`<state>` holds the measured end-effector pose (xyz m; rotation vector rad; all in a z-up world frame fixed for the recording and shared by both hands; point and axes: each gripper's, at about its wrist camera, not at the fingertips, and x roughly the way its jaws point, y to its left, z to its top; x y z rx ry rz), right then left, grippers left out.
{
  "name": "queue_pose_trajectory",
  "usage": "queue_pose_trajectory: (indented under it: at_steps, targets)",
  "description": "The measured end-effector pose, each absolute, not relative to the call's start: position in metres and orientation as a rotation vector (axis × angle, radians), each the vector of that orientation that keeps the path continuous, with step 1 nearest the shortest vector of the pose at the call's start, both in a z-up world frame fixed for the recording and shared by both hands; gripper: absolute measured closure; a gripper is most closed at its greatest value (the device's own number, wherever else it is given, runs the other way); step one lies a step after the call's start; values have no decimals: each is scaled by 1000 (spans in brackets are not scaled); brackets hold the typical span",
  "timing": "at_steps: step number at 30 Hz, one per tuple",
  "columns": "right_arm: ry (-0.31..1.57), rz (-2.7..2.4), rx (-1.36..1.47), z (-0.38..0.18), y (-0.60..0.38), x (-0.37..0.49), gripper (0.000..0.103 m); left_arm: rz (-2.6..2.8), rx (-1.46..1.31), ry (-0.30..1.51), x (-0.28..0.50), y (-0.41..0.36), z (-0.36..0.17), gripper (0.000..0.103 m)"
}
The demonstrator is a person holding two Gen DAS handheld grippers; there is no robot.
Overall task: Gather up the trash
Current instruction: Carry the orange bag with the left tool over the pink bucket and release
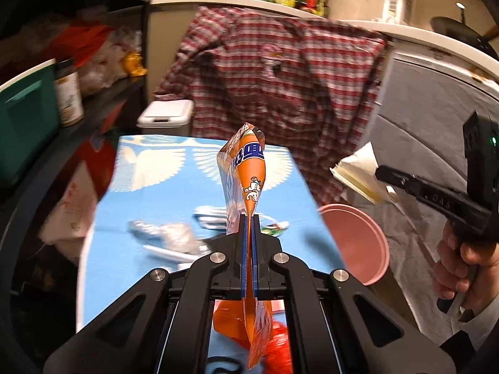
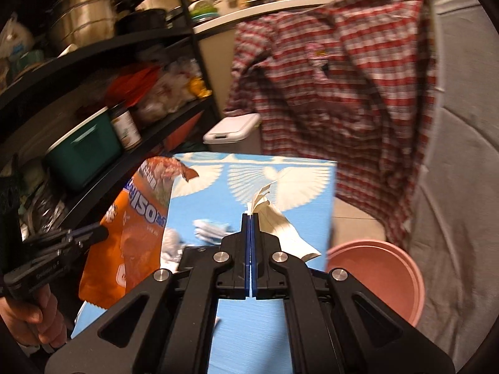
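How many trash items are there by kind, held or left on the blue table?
Snack bag, held in the left gripper: 1
Paper, held in the right gripper: 1
Foil wad on the table: 1
White wrapper on the table: 1
Total: 4, though blur may hide smaller scraps.

Glossy orange foil snack bag (image 1: 249, 174); matt creased paper napkin (image 2: 280, 227); smooth pink plastic basin (image 2: 383, 277); woven plaid cloth shirt (image 1: 280, 71).

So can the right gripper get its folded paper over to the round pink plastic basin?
Probably yes: the right gripper holds the paper with open space toward the basin.
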<state>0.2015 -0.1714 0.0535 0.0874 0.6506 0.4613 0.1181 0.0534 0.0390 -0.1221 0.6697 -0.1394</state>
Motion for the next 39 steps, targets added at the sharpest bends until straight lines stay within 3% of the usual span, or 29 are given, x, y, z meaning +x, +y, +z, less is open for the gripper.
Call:
queue_pose_trajectory:
  at_steps: [16,39]
  targets:
    - [679,226,99,66,-254,185,102,-433,-100,717,157,-53,23,101]
    - [797,172,134,5,-289,228,102,-515,-73,817,222,-136,-28,101]
